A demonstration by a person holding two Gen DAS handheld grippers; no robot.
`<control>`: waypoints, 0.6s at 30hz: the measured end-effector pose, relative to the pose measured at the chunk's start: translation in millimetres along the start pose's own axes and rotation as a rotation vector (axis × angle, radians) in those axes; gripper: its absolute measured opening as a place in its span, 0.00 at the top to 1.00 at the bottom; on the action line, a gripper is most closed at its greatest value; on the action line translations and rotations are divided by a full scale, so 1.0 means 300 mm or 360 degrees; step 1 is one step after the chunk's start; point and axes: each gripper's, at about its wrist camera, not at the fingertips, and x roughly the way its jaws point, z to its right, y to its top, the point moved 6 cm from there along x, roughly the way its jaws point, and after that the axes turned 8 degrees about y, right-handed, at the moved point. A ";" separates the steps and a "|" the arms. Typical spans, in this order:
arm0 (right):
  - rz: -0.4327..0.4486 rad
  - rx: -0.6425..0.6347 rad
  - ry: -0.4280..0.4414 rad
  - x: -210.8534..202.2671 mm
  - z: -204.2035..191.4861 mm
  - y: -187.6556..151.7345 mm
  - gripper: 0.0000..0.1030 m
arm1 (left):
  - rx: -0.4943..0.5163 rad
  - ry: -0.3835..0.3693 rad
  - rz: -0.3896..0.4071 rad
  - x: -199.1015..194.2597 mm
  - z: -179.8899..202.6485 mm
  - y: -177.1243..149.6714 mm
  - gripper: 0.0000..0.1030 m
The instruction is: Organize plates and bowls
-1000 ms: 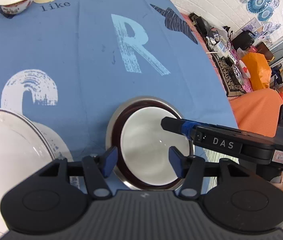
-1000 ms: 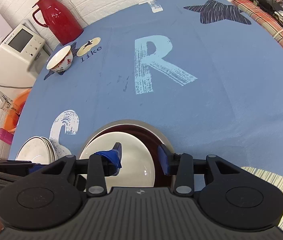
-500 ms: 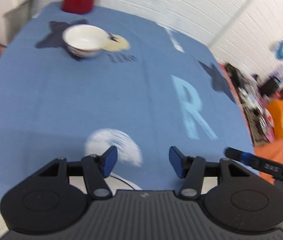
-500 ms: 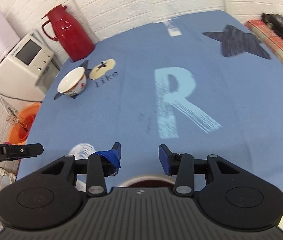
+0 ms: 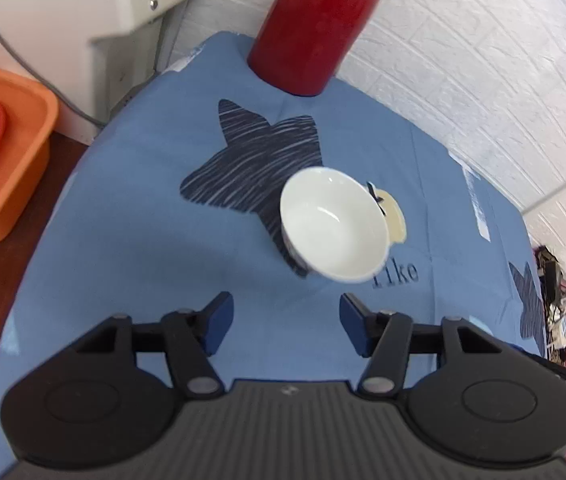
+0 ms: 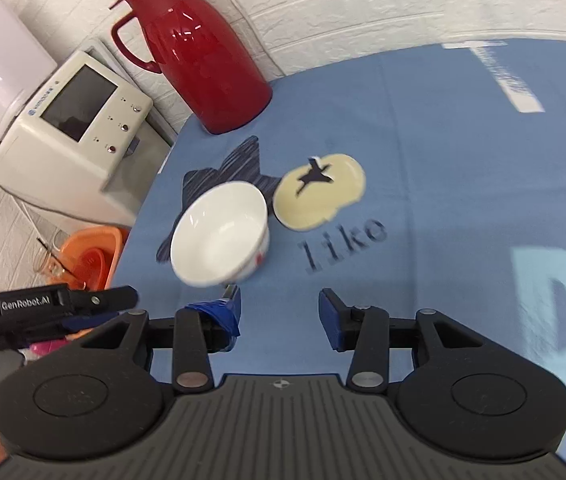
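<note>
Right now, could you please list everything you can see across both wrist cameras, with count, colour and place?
bowl: one, white, red marks outside, upright on the dark star print, ahead of both grippers
thermos jug: one, red, far edge of the table by the brick wall
tablecloth: one, blue, printed with stars, a cream apple and the word "like", covers the table
appliance: one, cream with a dark screen, left of the table
basin: one, orange, low beside the table, red item inside
clutter: several mixed items, far right, too small to tell
left gripper: one, black with blue pads, open, empty
right gripper: one, black with blue pads, open, empty
</note>
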 end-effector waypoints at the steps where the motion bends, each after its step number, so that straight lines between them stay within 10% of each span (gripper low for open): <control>1: -0.0015 0.0001 0.0001 0.047 -0.003 0.025 0.73 | -0.0016 -0.0006 -0.0016 0.035 0.005 0.026 0.43; 18: -0.0178 -0.0193 -0.0095 0.396 0.000 0.110 0.70 | -0.0038 0.0036 -0.0077 0.336 0.024 0.127 0.44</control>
